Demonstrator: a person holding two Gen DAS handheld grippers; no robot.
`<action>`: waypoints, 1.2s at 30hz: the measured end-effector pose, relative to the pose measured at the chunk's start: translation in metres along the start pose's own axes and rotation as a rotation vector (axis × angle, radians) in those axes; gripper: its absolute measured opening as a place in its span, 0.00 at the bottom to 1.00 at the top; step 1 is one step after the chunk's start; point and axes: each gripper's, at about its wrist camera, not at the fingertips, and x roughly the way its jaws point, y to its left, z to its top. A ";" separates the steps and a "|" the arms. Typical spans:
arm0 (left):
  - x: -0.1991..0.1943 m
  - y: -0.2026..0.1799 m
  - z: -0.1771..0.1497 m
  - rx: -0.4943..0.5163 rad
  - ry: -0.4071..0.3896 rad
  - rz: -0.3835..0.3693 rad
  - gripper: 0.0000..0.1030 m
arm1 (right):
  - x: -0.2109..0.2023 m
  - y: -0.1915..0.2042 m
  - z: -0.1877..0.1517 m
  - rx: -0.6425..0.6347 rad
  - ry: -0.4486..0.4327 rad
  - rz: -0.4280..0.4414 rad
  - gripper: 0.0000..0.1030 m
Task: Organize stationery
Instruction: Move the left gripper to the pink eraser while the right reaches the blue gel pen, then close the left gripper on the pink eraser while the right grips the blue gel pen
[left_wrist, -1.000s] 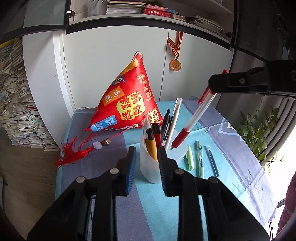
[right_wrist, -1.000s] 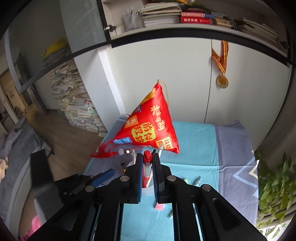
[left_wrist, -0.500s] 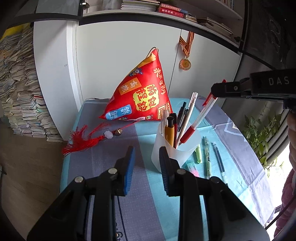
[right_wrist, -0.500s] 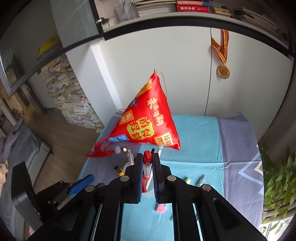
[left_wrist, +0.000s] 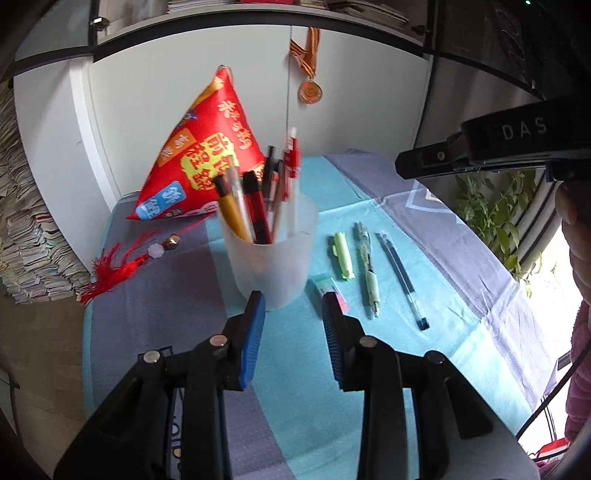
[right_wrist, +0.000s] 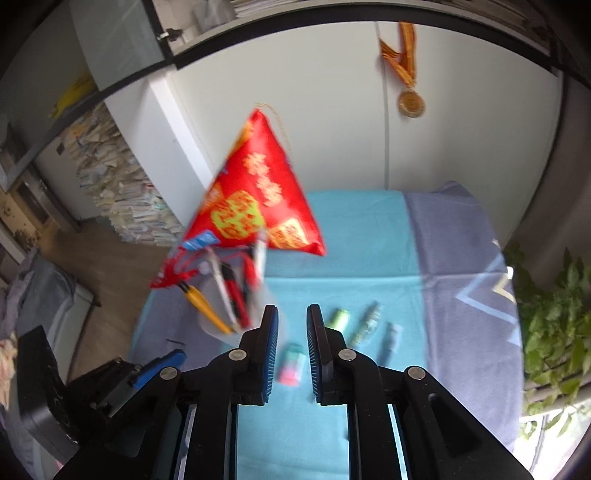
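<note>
Your biggest risk sits on the bench (left_wrist: 436, 236) in the shape of the translucent pen cup (left_wrist: 271, 258). It is tall, light and top-heavy with pens leaning out over its rim, and the left hand-held gripper (left_wrist: 293, 325) hangs just in front of its base. Swing that gripper sideways and you could tip the cup, spilling everything already sorted.

The red pyramid-shaped bag (left_wrist: 207, 162) stands close behind the cup. If the cup slides back, the bag and its red tassel (left_wrist: 118, 262) would likely get dragged along.

Next come the loose pieces to the right of the cup: a green highlighter (left_wrist: 341, 254), a patterned pen (left_wrist: 367, 273), a dark slim pen (left_wrist: 400, 277), and a small pink-and-green eraser (left_wrist: 327, 290) nearest the cup. They lie side by side with little room between, so a pad coming down on one may well roll its neighbour off toward the bench edge.

Both grippers are empty. The left one's jaws are opening, at a moderate gap, with nothing between the pads. The right hand-held gripper (right_wrist: 291, 347) is also opening but stands narrow, with the eraser (right_wrist: 291, 363) showing through the gap on the cloth below, not gripped. At that width you would probably land on top of the eraser rather than around it and squirt it away.
</note>
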 end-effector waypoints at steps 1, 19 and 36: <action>0.006 -0.006 -0.001 0.014 0.013 -0.006 0.29 | 0.002 -0.005 -0.006 -0.004 0.014 -0.033 0.16; 0.092 -0.041 0.007 -0.020 0.167 0.052 0.28 | 0.079 -0.061 -0.081 0.135 0.247 -0.114 0.17; 0.031 -0.034 -0.053 0.065 0.238 -0.069 0.18 | 0.019 -0.042 -0.158 -0.168 0.357 -0.057 0.08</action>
